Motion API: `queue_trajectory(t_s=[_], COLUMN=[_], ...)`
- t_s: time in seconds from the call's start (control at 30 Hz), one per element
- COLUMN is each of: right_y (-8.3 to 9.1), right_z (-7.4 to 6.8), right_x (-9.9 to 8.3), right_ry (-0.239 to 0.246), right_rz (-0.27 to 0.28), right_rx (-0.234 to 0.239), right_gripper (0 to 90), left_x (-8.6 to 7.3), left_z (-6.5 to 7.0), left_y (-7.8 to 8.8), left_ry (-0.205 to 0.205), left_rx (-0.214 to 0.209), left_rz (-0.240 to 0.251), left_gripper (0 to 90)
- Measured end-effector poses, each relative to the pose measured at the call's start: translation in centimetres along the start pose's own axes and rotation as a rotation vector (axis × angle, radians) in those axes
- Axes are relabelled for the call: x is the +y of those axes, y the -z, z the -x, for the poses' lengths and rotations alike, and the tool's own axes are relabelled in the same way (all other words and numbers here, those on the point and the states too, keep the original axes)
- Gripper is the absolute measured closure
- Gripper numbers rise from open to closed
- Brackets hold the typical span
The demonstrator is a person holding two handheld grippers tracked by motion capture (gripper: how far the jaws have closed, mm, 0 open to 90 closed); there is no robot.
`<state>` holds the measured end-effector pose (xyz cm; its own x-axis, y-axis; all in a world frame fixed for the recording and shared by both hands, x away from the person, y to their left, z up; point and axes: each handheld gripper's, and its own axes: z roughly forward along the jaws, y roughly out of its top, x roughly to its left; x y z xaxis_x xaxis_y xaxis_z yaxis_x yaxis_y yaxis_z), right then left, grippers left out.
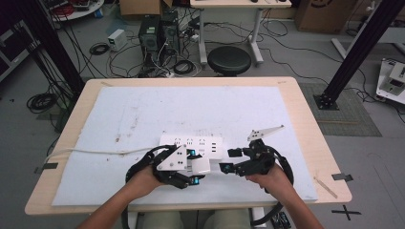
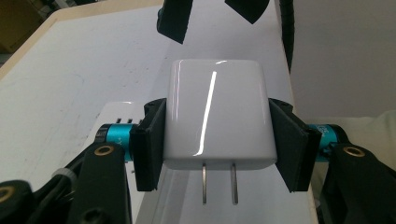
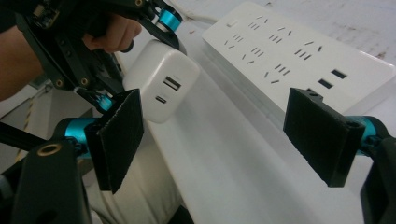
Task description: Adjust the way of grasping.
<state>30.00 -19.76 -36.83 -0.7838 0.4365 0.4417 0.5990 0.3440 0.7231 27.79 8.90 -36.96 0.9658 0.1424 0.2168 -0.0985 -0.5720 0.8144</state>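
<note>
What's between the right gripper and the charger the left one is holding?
Nothing: in the right gripper view, bare white mat separates the open right gripper from the charger.

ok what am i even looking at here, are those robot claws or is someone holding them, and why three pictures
Nobody's robot: a person stands at a table and holds a hand tool with two black jaws in each hand. The high view comes from a camera above the table; the other two come from cameras riding on each tool.

The left gripper is clamped on a white charger, its two metal prongs pointing back toward the camera. The right gripper is open and holds nothing; its view shows the charger's two ports.

On the white mat lies a white power strip, with its white cord running off to the left. The charger is not plugged in yet.
</note>
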Motion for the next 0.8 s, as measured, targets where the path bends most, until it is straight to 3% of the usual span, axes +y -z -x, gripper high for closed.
queue_trajectory(t_s=[0.57,0.63,0.8], right_y=[-2.0,-2.3,-3.2], right_z=[0.4,0.5,0.7], right_x=[0.6,0.7,0.8], right_ry=[-0.105,-0.118,-0.151], right_rz=[-0.017,-0.027,-0.028], right_rx=[0.136,0.152,0.22], right_gripper=[20.6,23.7,26.1], left_x=[0.2,0.3,0.3], left_z=[-0.3,-0.3,-0.3], left_y=[-0.5,-0.6,-0.8], left_ry=[-0.013,-0.015,-0.021], left_rx=[0.007,0.004,0.0], left_rz=[0.053,0.055,0.059], left_gripper=[42.3,42.3,42.3])
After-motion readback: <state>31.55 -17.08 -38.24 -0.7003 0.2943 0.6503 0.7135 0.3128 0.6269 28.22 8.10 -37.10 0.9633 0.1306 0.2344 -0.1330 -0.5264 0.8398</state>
